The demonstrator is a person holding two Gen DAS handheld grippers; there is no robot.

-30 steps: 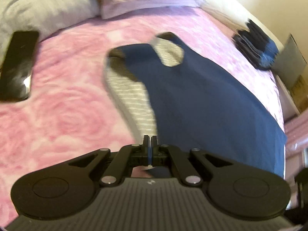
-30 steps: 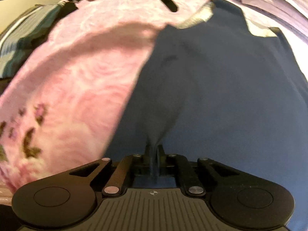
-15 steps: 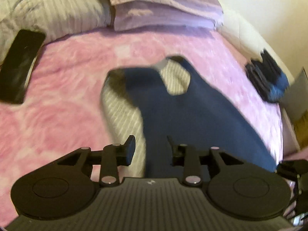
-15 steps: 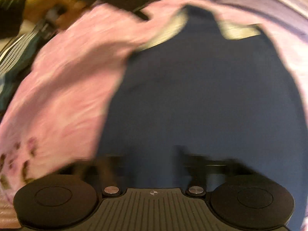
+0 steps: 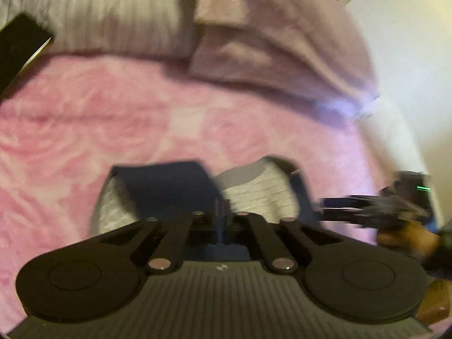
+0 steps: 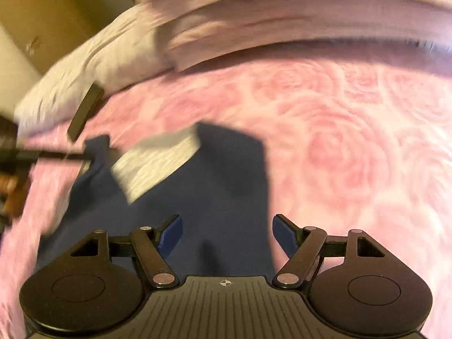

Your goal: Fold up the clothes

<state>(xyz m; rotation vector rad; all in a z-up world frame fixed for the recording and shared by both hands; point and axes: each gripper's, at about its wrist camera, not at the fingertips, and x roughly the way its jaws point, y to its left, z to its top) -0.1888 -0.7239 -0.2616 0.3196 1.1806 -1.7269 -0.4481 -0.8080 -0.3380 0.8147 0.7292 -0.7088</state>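
Both views motion-blurred. Left gripper (image 5: pixel 221 212): tips smeared together, fabric btwn them can't be confirmed. Navy garment (image 6: pixel 214 186): near part hidden behind gripper bodies. Dark phone (image 5: pixel 19 48) cut off by left edge. Other gripper + hand (image 5: pixel 406 234) at far right just a smear. Pillows (image 6: pixel 296 14) cropped at top.

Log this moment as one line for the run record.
left tool: shut on navy top | right tool: open above top | surface: pink blanket | fold: unfinished
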